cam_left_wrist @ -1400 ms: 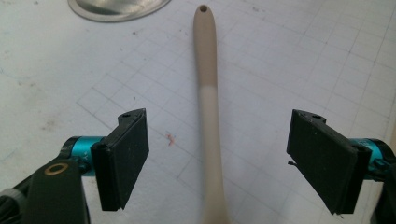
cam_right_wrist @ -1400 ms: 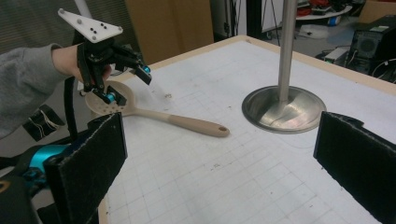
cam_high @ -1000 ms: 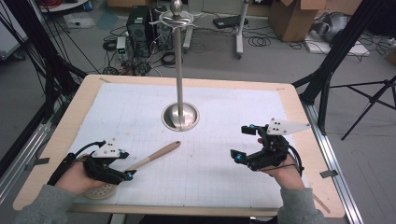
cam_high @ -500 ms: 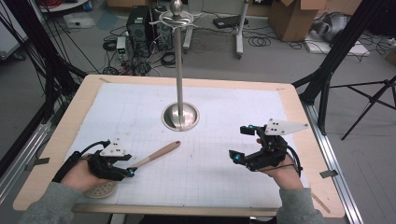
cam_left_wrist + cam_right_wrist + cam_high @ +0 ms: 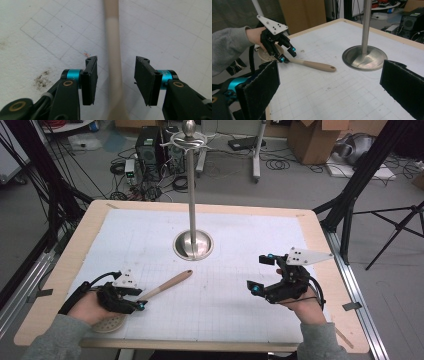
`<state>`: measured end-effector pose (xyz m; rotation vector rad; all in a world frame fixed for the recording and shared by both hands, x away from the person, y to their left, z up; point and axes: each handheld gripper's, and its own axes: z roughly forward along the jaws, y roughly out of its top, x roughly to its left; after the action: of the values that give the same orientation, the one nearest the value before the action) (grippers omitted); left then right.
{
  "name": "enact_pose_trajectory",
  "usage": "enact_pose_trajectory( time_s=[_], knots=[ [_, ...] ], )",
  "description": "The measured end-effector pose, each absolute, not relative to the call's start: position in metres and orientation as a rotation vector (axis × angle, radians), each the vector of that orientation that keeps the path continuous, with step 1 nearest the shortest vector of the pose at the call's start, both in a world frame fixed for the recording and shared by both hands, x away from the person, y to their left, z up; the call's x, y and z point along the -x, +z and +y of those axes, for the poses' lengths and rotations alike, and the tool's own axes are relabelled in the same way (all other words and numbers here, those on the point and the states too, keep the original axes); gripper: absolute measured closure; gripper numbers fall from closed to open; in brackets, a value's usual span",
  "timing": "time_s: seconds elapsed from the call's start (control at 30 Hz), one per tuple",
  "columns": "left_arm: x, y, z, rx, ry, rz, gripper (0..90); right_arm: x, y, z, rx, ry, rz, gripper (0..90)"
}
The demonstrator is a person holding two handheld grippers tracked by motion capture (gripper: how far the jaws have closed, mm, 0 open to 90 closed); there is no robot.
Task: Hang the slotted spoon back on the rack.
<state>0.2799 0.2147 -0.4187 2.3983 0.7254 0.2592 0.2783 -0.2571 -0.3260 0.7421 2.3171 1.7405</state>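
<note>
1. Left tool (image 5: pixel 115 80): jaws apart and straddling the handle of the wooden skimmer (image 5: pixel 167 285). They have just been closing, but there are gaps on both sides and the pads aren't pressing yet.
2. Right tool (image 5: pixel 261 273): jaws wide apart, nothing between them. It hovers over the right side of the surface (image 5: pixel 320 235), well apart from the skimmer.
3. Skimmer lies flat at front left. Its perforated head is under the left hand (image 5: pixel 92 306) near the surface edge, and its handle points toward the steel stand (image 5: pixel 192 243).
4. Handling, my read: light, stiff, smooth wood with a round handle, so it may roll in the pads. Grip low on the handle near the head, where the jaws now sit.
5. Versus a second ago, the left tool sits slightly nearer the head with a narrower gap. Skimmer and right tool are unchanged.
</note>
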Motion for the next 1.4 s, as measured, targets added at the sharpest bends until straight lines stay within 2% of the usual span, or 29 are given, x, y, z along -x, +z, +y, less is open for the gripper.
enact_pose_trajectory(
  time_s=[0.33,0.57,0.8,0.97,1.4],
  knots=[
    [-0.2821,-0.4225,0.2127,-2.421,0.242,0.770,58.4,-0.2782,-0.3262,-0.2557,-0.738,1.738,2.323,1.2],
    [-0.2822,-0.4228,0.2107,-2.436,0.242,0.795,58.5,-0.2783,-0.3265,-0.2560,-0.745,1.737,2.331,1.2],
    [-0.2841,-0.4229,0.2129,-2.418,0.219,0.836,66.9,-0.2782,-0.3267,-0.2549,-0.741,1.733,2.339,1.2],
    [-0.2854,-0.4239,0.2164,-2.385,0.210,0.874,76.5,-0.2782,-0.3270,-0.2542,-0.734,1.730,2.343,1.2],
    [-0.2836,-0.4235,0.2170,-2.365,0.223,0.896,77.9,-0.2781,-0.3285,-0.2499,-0.731,1.718,2.360,1.2]
  ],
)
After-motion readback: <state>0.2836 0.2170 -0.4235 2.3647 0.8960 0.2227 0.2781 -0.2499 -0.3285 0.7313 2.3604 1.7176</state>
